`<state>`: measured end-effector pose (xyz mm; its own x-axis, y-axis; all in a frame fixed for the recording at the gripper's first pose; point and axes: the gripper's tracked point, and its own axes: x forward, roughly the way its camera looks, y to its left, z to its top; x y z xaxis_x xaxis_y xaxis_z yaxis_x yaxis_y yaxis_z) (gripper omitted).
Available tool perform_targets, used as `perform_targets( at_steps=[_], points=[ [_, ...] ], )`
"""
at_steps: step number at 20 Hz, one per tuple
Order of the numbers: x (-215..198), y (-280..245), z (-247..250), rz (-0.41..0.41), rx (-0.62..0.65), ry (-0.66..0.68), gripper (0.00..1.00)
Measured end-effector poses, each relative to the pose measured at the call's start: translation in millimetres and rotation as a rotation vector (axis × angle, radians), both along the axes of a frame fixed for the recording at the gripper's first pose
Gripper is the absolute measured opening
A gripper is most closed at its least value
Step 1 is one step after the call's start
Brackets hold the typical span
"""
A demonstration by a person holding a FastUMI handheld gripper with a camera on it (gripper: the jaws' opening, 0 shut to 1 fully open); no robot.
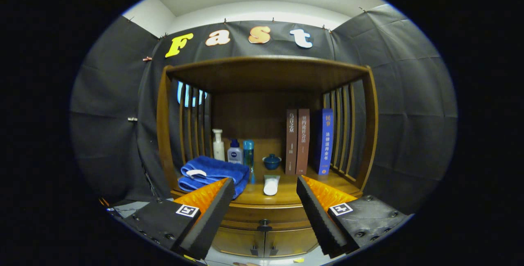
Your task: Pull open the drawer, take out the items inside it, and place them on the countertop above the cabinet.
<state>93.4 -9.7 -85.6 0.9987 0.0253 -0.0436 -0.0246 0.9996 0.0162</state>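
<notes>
Gripper fingers spread wide, holding nothing, drawer closed between and below them, countertop beyond bearing folded blue towel, white tube, bottles, blue bowl, upright books.

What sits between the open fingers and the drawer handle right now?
Nothing visible. The gripper is open, and the dark drawer handle on the cabinet front shows in the gap between the fingers, unobstructed. The folded blue towel and white tube lie higher, on the countertop.
</notes>
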Motion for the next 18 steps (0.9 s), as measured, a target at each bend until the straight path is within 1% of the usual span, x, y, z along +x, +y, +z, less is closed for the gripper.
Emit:
perform_targets(
  at_steps=[6, 9, 11, 18],
  points=[
    [-34, -2, 53, -0.016, 0.006, -0.011, 1.0],
    [-49, -4, 66, -0.016, -0.002, -0.003, 1.0],
    [-56, 0, 74, 0.001, 0.003, -0.001, 1.0],
    [-72, 1, 91, 0.013, 0.007, -0.023, 1.0]
  ],
)
